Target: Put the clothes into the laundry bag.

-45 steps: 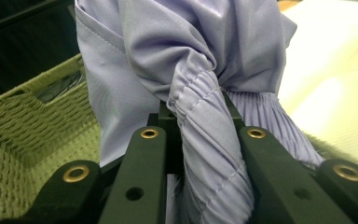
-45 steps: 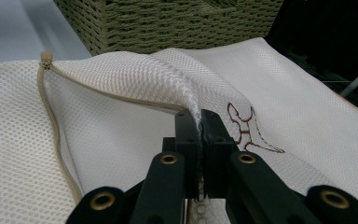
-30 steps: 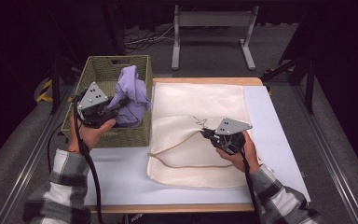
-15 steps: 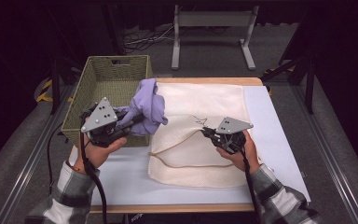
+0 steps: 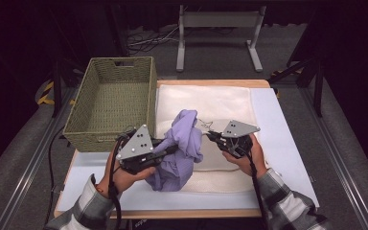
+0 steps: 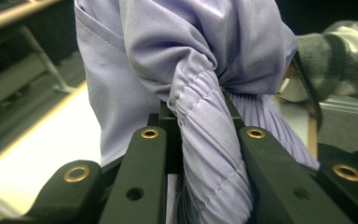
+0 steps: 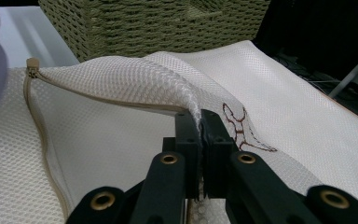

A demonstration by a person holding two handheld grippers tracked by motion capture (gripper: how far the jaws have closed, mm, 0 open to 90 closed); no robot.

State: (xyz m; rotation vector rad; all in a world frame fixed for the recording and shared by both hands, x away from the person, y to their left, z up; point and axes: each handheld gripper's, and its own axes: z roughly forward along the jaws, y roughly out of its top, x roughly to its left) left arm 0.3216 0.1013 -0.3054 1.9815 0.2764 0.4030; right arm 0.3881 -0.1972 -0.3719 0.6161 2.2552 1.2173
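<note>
White-topped rectangular table [image 5: 287,143] with a wooden edge: the working surface, seen from above; all positions below are given relative to the mesh bag.

Cream-white mesh laundry bag [image 5: 220,103], flat and rectangular, with a zip along one edge: lies spread over the middle of the table. In the right gripper view the bag [image 7: 121,140] has its top layer raised into a ridge, the beige zip pull [image 7: 31,63] at the far end of the opening and a small dark-red stitched motif [image 7: 240,128] just beside the pinched fold.

Olive-green woven rectangular basket [image 5: 112,103]: stands touching the left edge of the bag, open side up, its interior bare.

Crumpled lilac fabric garment [image 5: 179,148]: hangs over the near left part of the bag, its lower folds resting on the mesh and the table edge of the bag. In the left gripper view the garment [image 6: 191,70] is gathered into a pleated bunch between the black jaws.

Left gripper [image 5: 170,148], black with a grey three-cornered plate, held in the person's left hand [image 5: 122,177]: sits at the near left corner of the bag, jaws clamped on the bunched garment.

Right gripper [image 5: 210,136], same build, held in the right hand [image 5: 247,158]: rests over the near right part of the bag; its jaws [image 7: 200,140] are pressed together on the lifted fold of mesh.

Plaid sleeves cover both forearms.
</note>
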